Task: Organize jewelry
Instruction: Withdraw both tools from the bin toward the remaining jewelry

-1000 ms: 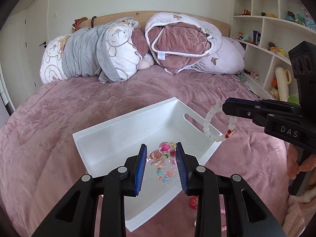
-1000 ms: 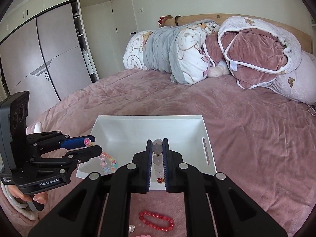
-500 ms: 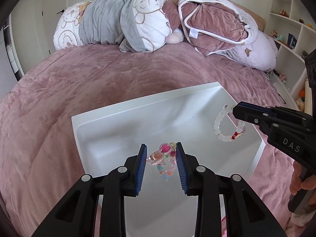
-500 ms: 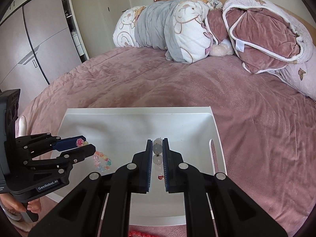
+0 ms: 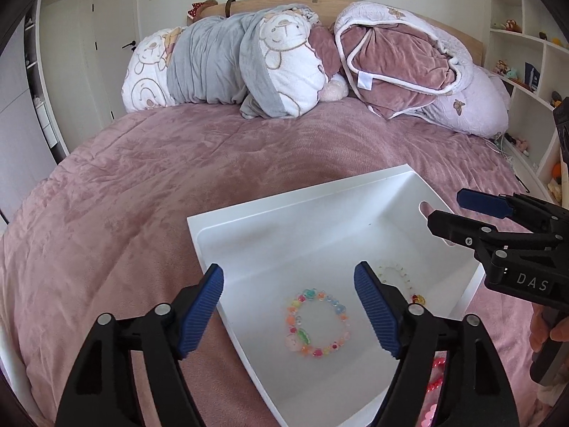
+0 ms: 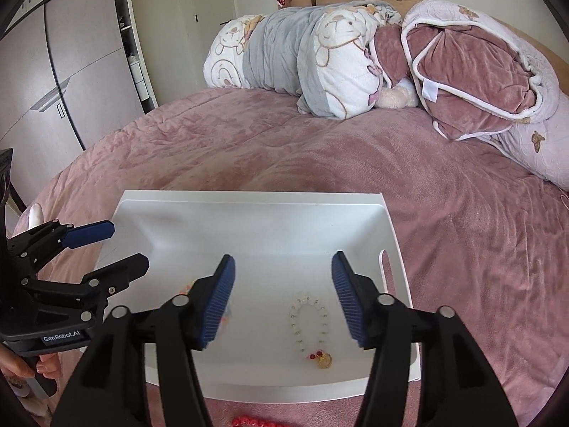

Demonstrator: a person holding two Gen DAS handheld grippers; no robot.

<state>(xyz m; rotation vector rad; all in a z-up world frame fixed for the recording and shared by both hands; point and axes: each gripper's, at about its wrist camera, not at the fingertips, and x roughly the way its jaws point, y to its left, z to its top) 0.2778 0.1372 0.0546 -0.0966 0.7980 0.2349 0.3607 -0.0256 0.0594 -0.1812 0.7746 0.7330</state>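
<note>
Left wrist view: the left gripper [image 5: 288,306] is opening, nothing between its jaws, above the colourful bracelet [image 5: 316,322] lying in the white tray [image 5: 284,213] on the bed [image 5: 177,163]. Right gripper [image 6: 282,299] is opening too, the pale bracelet [image 6: 308,323] loose on the tray floor beneath.

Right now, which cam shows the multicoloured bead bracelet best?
Left wrist: the multicoloured bead bracelet lies as a full ring on the floor of the white plastic bin. In the right wrist view only a blurred bit shows beside a finger.
</note>
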